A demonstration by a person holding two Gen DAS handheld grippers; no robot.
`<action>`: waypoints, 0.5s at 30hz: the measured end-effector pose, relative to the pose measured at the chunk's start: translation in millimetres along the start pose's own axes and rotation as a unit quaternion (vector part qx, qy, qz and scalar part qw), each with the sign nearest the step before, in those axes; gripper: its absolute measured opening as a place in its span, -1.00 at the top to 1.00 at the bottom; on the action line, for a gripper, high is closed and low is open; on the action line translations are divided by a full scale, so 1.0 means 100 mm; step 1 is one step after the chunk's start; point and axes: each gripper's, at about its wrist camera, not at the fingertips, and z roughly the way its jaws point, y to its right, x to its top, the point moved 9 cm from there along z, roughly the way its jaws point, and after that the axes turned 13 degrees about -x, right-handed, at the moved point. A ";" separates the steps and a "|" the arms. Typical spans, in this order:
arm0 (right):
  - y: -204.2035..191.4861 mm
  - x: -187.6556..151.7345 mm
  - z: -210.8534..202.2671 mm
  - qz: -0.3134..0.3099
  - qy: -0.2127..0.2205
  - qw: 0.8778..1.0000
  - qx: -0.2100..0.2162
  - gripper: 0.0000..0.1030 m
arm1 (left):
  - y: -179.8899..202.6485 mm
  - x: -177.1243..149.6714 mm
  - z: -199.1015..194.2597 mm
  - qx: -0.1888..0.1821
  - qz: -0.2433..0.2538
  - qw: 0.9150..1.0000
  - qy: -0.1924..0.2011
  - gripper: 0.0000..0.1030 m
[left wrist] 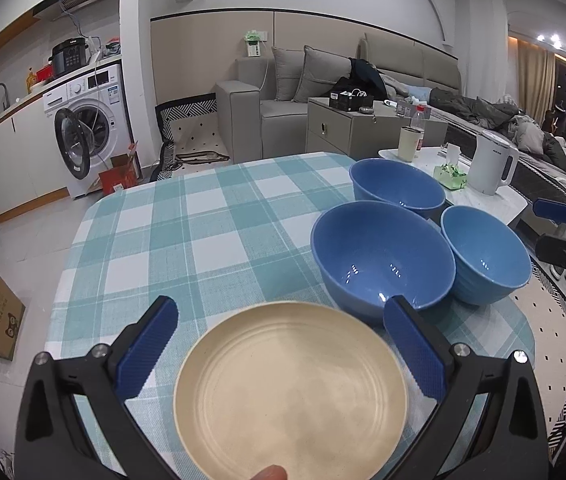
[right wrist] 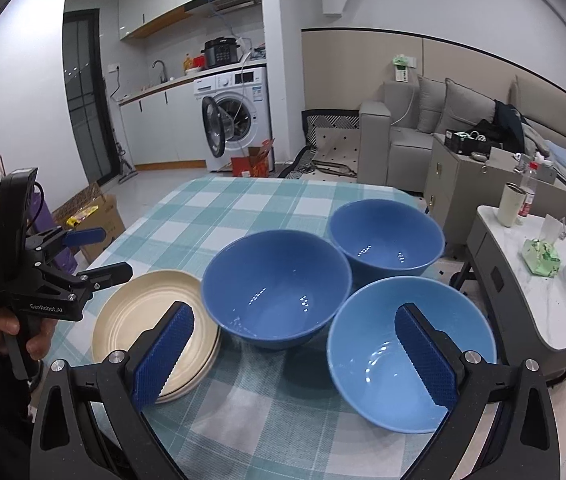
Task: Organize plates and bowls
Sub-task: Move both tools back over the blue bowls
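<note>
Here both hand-held grippers hang released above the checked surface [left wrist: 211, 216].

The left hand-held gripper [left wrist: 279, 344] is spread wide over the cream plates [left wrist: 291, 392], stacked at the near left edge, gripping nothing. The right hand-held gripper [right wrist: 295, 356] gapes just as wide, its right finger over the light blue bowl [right wrist: 375, 364]. Beside the plates sits the big blue bowl [right wrist: 275, 284], touching the light one; a third blue bowl [right wrist: 387, 240] stands just behind them.
</note>
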 end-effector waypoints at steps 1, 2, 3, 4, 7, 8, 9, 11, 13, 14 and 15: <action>0.04 0.02 -0.01 0.003 0.001 1.000 -0.002 -0.99 | 0.02 0.03 0.01 -0.001 0.000 1.000 0.001 -1.00; 0.07 0.03 0.00 0.006 0.002 1.000 -0.004 -0.99 | 0.03 0.05 0.02 -0.002 0.000 1.000 0.002 -1.00; 0.11 0.05 -0.01 0.009 0.002 1.000 -0.005 -0.99 | 0.04 0.08 0.04 -0.004 0.000 1.000 0.003 -1.00; 0.14 0.06 -0.02 0.011 0.003 1.000 -0.005 -0.99 | 0.06 0.11 0.05 -0.005 0.001 1.000 0.004 -1.00; 0.21 0.08 -0.03 0.016 0.005 1.000 -0.009 -0.99 | 0.09 0.16 0.09 -0.007 0.005 1.000 0.005 -1.00; 0.24 0.08 -0.03 0.018 0.005 1.000 -0.011 -0.99 | 0.10 0.18 0.11 -0.008 0.006 1.000 0.005 -1.00; 0.26 0.09 -0.03 0.019 0.004 1.000 -0.011 -0.99 | 0.11 0.19 0.12 -0.009 0.007 1.000 0.004 -1.00; 0.29 0.09 -0.01 0.021 0.001 1.000 -0.012 -0.99 | 0.13 0.22 0.16 -0.010 0.012 1.000 0.002 -1.00; 0.31 0.10 0.02 0.020 -0.003 1.000 -0.014 -0.99 | 0.14 0.25 0.21 -0.012 0.016 1.000 0.000 -1.00; 0.32 0.10 0.04 0.020 -0.004 1.000 -0.015 -0.99 | 0.15 0.26 0.23 -0.013 0.016 1.000 -0.002 -1.00; 0.32 0.10 0.06 0.021 -0.006 1.000 -0.015 -0.99 | 0.15 0.27 0.25 -0.014 0.016 1.000 -0.003 -1.00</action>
